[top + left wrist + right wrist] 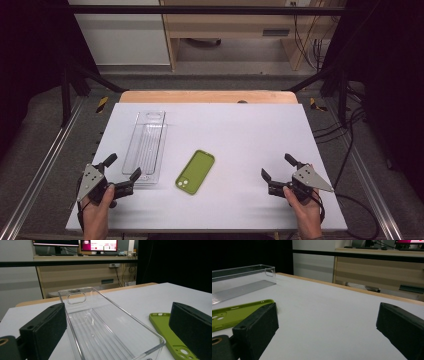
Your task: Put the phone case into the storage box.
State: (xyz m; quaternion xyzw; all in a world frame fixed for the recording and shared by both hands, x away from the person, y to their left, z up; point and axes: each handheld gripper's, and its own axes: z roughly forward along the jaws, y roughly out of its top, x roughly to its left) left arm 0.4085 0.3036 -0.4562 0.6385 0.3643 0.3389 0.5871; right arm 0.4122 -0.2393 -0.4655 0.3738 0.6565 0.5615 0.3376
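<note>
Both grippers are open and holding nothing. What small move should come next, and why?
Probably ease the right gripper toward the green phone case. The case lies flat beside the clear tray, untouched, and both grippers stand open and apart from it. The left gripper sits at the tray's near end.

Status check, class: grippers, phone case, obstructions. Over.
Left gripper and right gripper open, empty. Green phone case flat beside clear tray. Nothing in the way.

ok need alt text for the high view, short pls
A person's hands hold the left gripper and right gripper, both open, low over a white table. Between them lies a green phone case, with a clear plastic tray beside it.
</note>
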